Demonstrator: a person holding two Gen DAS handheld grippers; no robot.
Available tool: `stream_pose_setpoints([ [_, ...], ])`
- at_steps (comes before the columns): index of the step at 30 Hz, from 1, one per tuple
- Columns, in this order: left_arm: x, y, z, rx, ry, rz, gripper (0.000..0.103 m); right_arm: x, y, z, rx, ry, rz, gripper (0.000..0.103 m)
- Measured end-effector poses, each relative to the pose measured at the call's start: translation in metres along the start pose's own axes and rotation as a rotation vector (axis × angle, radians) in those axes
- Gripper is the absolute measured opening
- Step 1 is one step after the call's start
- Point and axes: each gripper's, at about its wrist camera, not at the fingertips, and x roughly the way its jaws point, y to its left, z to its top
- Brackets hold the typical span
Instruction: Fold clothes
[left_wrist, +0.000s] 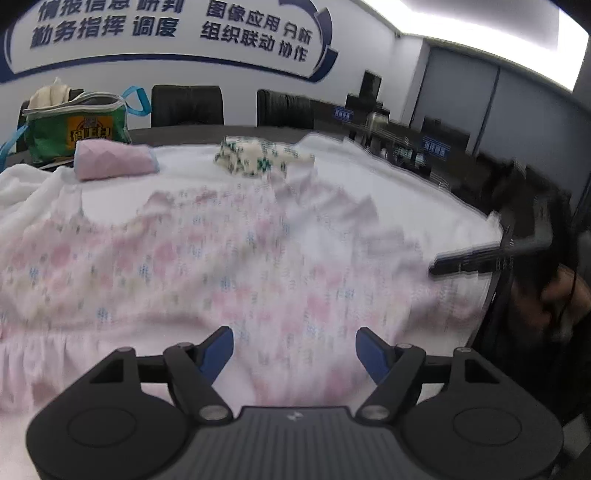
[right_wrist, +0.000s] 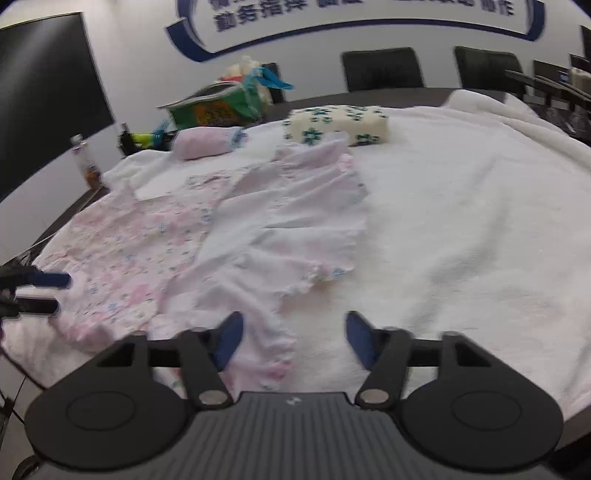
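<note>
While two garments already sit folded toward the far edge of the desk, a pink bundle (right_wrist: 207, 142) at the far left and a cream one with green flowers (right_wrist: 336, 123) nearer the middle, the job on the pink floral garment (right_wrist: 155, 240) is only partly done. It lies on the white blanket (right_wrist: 461, 221) that covers the desk, toward the left side, and in the right wrist view its right portion looks turned over onto the body, showing a paler underside with a frilled hem, so I judge one fold made and the rest outstanding. The left wrist view is smeared by motion, so the exact lie of the cloth there is hard to read. The right gripper (right_wrist: 293, 338) hangs over the near edge of the garment with its jaws spread wide and nothing between them; the frilled hem runs just under its left finger. The left gripper (left_wrist: 294, 350) likewise stands wide and empty above the cloth near the desk's near edge. A green bag (left_wrist: 74, 127) stands at the far left corner. Remaining, as I read it: further folds and setting the piece by the other two.
</note>
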Motion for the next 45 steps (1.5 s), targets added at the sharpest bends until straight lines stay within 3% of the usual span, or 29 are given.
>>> stream_pose_setpoints([
  [1, 0.0, -0.002, -0.007, 0.009, 0.011, 0.015, 0.052, 0.003, 0.005, 0.0, -0.032, 0.012, -0.002, 0.02],
  [2, 0.001, -0.004, -0.013, 0.018, 0.022, 0.029, 0.027, 0.007, 0.009, 0.0, -0.063, 0.024, -0.005, 0.007],
  [3, 0.001, -0.005, -0.016, 0.011, 0.029, 0.036, 0.009, 0.009, 0.013, 0.001, -0.093, 0.033, -0.012, 0.006],
  [4, 0.002, -0.005, -0.017, 0.002, 0.035, 0.042, 0.007, 0.01, 0.012, 0.004, -0.111, 0.024, -0.046, 0.005],
  [8, -0.001, -0.019, -0.021, 0.035, 0.026, 0.072, 0.009, 0.003, 0.003, 0.016, -0.156, -0.039, -0.193, 0.006],
  [10, -0.006, -0.025, -0.023, 0.064, 0.002, 0.075, 0.016, -0.014, 0.003, 0.014, -0.168, -0.071, -0.174, 0.024],
  [11, -0.012, -0.024, -0.024, 0.078, -0.019, 0.067, 0.03, -0.023, 0.004, 0.011, -0.183, -0.089, -0.151, 0.048],
  [12, -0.014, -0.024, -0.025, 0.096, -0.03, 0.06, 0.052, -0.033, 0.006, 0.007, -0.202, -0.106, -0.123, 0.058],
  [14, -0.017, -0.022, -0.027, 0.134, -0.05, 0.044, 0.064, -0.048, 0.016, -0.009, -0.291, -0.132, -0.026, 0.058],
  [16, -0.016, -0.022, -0.028, 0.163, -0.045, 0.033, 0.062, -0.048, 0.028, -0.025, -0.355, -0.11, 0.034, 0.058],
  [17, -0.012, -0.022, -0.028, 0.173, -0.027, 0.031, 0.052, -0.046, 0.033, -0.032, -0.385, -0.096, 0.054, 0.058],
  [19, -0.005, -0.023, -0.029, 0.193, 0.01, 0.025, 0.022, -0.033, 0.042, -0.04, -0.438, -0.049, 0.042, 0.05],
  [20, -0.001, -0.023, -0.029, 0.203, 0.029, 0.022, 0.01, -0.028, 0.046, -0.043, -0.468, -0.028, 0.036, 0.026],
  [21, -0.001, -0.022, -0.028, 0.185, 0.035, 0.006, 0.007, -0.024, 0.049, -0.046, -0.496, -0.013, 0.03, 0.003],
  [25, 0.0, -0.029, -0.025, 0.105, 0.017, -0.056, 0.002, -0.039, 0.042, -0.035, -0.529, -0.07, -0.009, 0.003],
  [28, -0.003, -0.05, -0.027, 0.134, -0.025, -0.08, 0.003, -0.051, 0.027, -0.026, -0.544, -0.074, -0.085, 0.003],
  [29, -0.005, -0.055, -0.029, 0.157, -0.046, -0.075, 0.008, -0.051, 0.024, -0.027, -0.548, -0.056, -0.099, 0.003],
  [31, -0.007, -0.064, -0.032, 0.223, -0.067, -0.066, 0.029, -0.053, 0.022, -0.033, -0.58, -0.058, -0.119, 0.008],
  [32, -0.004, -0.068, -0.035, 0.26, -0.067, -0.042, 0.044, -0.053, 0.022, -0.037, -0.603, -0.073, -0.101, 0.014],
  [34, 0.0, -0.074, -0.04, 0.331, -0.069, 0.01, 0.049, -0.053, 0.023, -0.045, -0.641, -0.095, -0.071, 0.033],
  [35, 0.005, -0.075, -0.041, 0.341, -0.055, 0.021, 0.046, -0.05, 0.024, -0.049, -0.658, -0.101, -0.062, 0.036],
  [37, 0.012, -0.07, -0.04, 0.318, -0.022, 0.011, 0.01, -0.045, 0.026, -0.051, -0.67, -0.093, -0.03, 0.036],
  [38, 0.015, -0.064, -0.038, 0.284, -0.005, -0.011, 0.002, -0.042, 0.026, -0.052, -0.669, -0.085, -0.009, 0.025],
  [39, 0.01, -0.059, -0.036, 0.265, -0.006, -0.022, 0.001, -0.04, 0.026, -0.052, -0.668, -0.076, 0.012, 0.005],
  [45, -0.019, -0.028, -0.023, 0.18, -0.03, -0.053, 0.0, -0.05, 0.029, -0.048, -0.693, -0.071, 0.1, 0.002],
])
